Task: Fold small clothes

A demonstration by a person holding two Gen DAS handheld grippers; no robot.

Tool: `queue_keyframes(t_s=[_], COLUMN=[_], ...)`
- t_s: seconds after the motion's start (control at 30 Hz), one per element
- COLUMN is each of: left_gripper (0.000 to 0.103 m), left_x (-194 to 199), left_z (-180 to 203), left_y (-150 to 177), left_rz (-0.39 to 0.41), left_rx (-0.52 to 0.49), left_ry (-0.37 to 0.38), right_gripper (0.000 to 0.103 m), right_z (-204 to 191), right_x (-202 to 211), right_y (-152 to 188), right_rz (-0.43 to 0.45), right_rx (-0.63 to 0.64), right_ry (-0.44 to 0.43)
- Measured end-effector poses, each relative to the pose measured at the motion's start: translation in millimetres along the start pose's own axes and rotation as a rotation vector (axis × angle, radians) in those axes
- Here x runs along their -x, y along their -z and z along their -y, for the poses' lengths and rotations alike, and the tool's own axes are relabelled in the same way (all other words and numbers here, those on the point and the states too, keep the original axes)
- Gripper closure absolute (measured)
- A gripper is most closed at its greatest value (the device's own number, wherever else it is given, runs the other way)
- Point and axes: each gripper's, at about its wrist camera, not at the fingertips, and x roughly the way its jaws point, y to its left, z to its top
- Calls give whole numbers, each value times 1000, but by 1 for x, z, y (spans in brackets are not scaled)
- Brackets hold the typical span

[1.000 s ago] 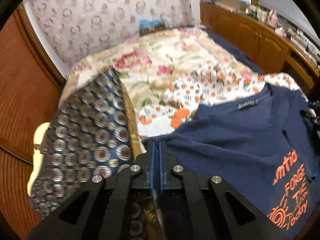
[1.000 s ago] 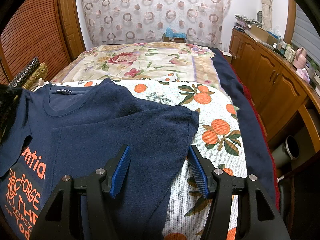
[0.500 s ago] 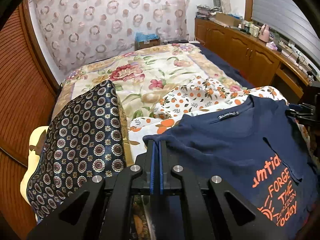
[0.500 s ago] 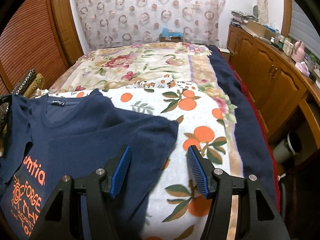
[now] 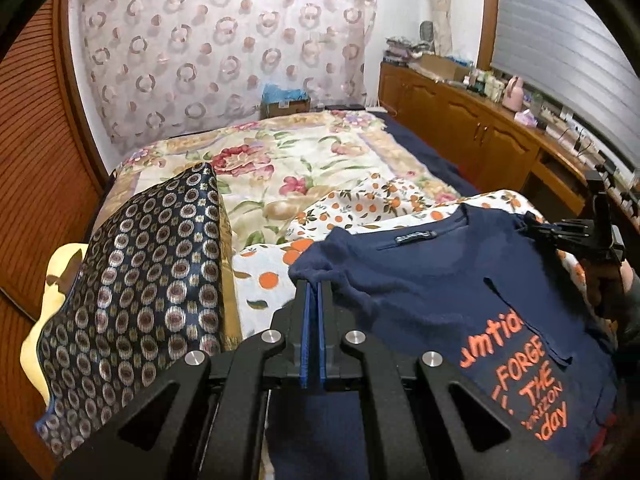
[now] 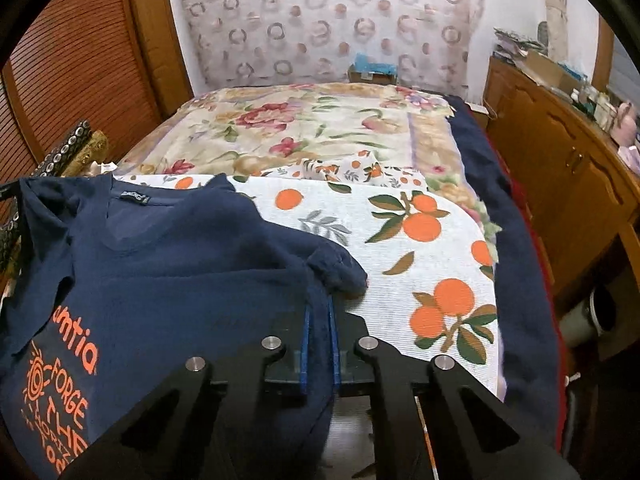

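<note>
With both pairs of jaws clenched on cloth, pinched at two sleeves: left gripper (image 5: 314, 292) tight on the bunched sleeve edge of the navy T-shirt (image 5: 432, 300), right gripper (image 6: 318, 312) shut on the opposite sleeve, fabric gathered in a small lump just past the blue pads (image 6: 306, 344). Spread between the two grippers, front side up, collar label toward the far end of the bed, orange lettering near the lower hem. Underneath the shirt, a white sheet with orange fruit print (image 6: 420, 240); beyond it, a floral bedspread (image 5: 304, 160) reaching to the patterned curtain (image 5: 224, 52). Just beside the left sleeve, standing higher than the sheet, a dark pillow with ring pattern (image 5: 148, 280), close enough to crowd that side. Along the right side of the bed, a dark blue blanket edge (image 6: 520, 280), then a wooden cabinet (image 6: 560, 168) with small items on top. Seen from the left wrist view, the right gripper's black frame at the far shoulder of the shirt.
</note>
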Motion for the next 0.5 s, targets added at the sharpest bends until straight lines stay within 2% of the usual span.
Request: queue_keyframes(t_s=[0.27,0.5], left_gripper=[99,99], left_x=[46,74], left_z=[2,-1], left_y=[36,81], left_rz=[64,108], left_rx=[16,43], left_ry=[-13,-11], right_gripper=[97,97], right_z=[-9,-20], right_x=[81,121], right_y=[22,70], right_rz=[208,267], right_rx=[28,53], right_ry=[-5,16])
